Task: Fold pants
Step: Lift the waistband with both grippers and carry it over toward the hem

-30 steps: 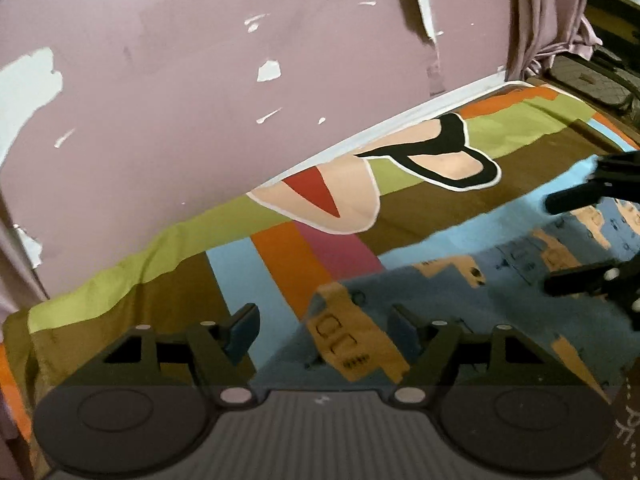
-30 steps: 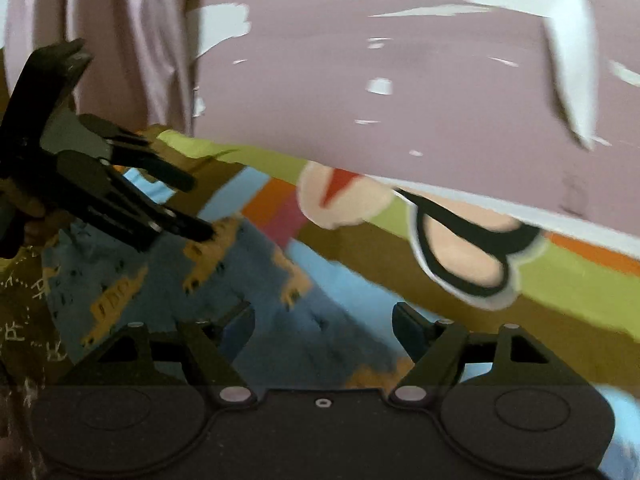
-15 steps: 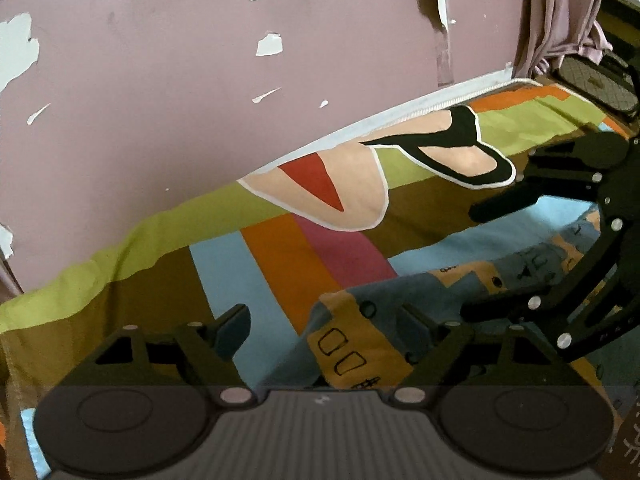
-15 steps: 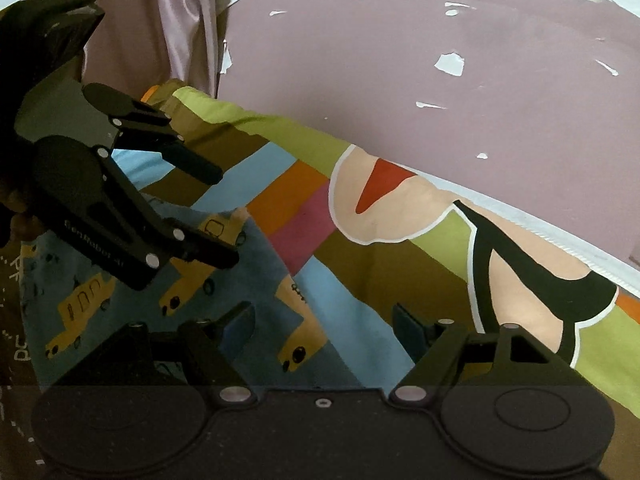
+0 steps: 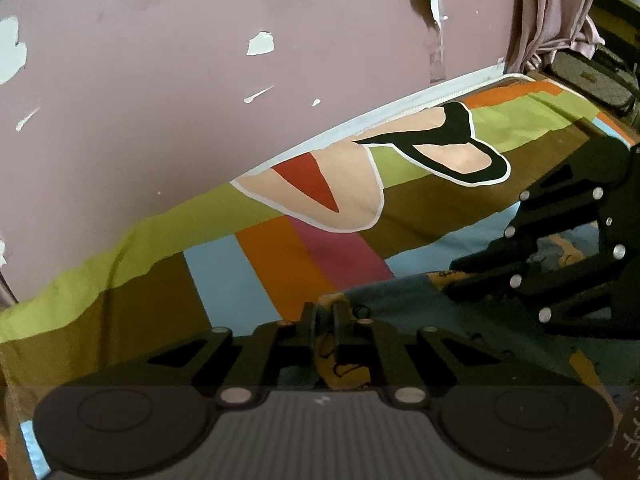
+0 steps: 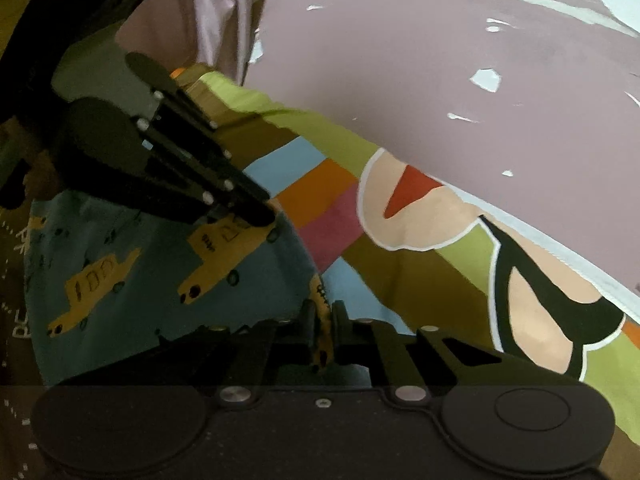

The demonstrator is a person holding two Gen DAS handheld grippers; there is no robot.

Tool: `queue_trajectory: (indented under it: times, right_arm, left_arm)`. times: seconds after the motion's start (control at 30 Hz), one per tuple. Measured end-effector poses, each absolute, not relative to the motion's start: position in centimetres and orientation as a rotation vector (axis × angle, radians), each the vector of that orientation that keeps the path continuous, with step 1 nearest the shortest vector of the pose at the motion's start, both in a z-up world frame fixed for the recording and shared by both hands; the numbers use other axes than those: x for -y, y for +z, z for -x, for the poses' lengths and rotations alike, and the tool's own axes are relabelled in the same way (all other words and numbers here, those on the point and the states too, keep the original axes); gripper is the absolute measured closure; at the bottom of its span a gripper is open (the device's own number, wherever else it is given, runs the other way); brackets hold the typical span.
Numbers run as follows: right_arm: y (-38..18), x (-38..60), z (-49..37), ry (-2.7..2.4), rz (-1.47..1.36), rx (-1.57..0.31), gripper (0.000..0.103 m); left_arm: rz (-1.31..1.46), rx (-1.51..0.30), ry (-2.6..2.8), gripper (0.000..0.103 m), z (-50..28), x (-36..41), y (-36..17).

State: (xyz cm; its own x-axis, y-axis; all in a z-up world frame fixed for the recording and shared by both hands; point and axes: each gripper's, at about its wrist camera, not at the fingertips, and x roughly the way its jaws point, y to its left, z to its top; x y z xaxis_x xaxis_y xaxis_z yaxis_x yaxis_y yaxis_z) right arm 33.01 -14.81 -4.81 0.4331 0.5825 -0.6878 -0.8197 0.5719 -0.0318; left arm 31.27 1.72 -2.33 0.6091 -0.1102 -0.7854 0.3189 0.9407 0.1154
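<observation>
1. Work surface: you have a bedsheet (image 5: 256, 264) w/ olive, brown, blue, orange and pink stripes plus a large peach/black cartoon print, spread on a bed against a mauve wall (image 5: 160, 80) w/ peeling paint.
2. Task item: the pants (image 6: 132, 272) are blue fabric w/ a yellow bus print. They lie on the sheet at the near side, between and below both tools. In the left wrist view the fabric fills the lower right area.
3. Left gripper (image 5: 324, 316): jaws are closing and already nearly together. A fold of the pants edge, showing a yellow bus patch, sits pinched between the fingers. The fabric runs down between the finger links toward the camera.
4. Right gripper (image 6: 323, 316): jaws are closing, nearly together. A thin raised strip of the pants edge w/ yellow print is clamped between the fingers. The blue fabric spreads out to the left of the tool.
5. Cross-check, right wrist view: your left gripper appears upper left, pointing down and right, tips on the pants at a yellow bus print near the fabric's far edge.
6. Cross-check, left wrist view: your right gripper appears at the right edge, tips on the pants edge.
7. Both grip points lie along the pants edge nearest the striped part of the sheet, apart from each other.
8. Background: a mauve curtain (image 5: 548, 12) hangs at the bed's far corner.
</observation>
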Motion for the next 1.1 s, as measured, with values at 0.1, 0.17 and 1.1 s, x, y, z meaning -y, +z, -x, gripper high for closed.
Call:
queue_trajectory:
  times: [0.1,0.17,1.1]
  right_arm:
    - [-5.0,15.1,-33.5,0.855,0.380,-0.690,0.088]
    - [-5.4,15.1,-33.7,0.821,0.388,-0.693,0.076]
    - [-0.7,25.1,-22.4,0.419,0.135,-0.761,0.001]
  left_arm:
    - [-0.281,-0.886,-0.240,0.095,-31.3,-1.4,-2.6]
    - [-0.284,-0.892,-0.233,0.095,-31.5,-1.3,-2.8]
    - [-0.124,-0.816,-0.232,0.000,-24.9,2.8,1.1]
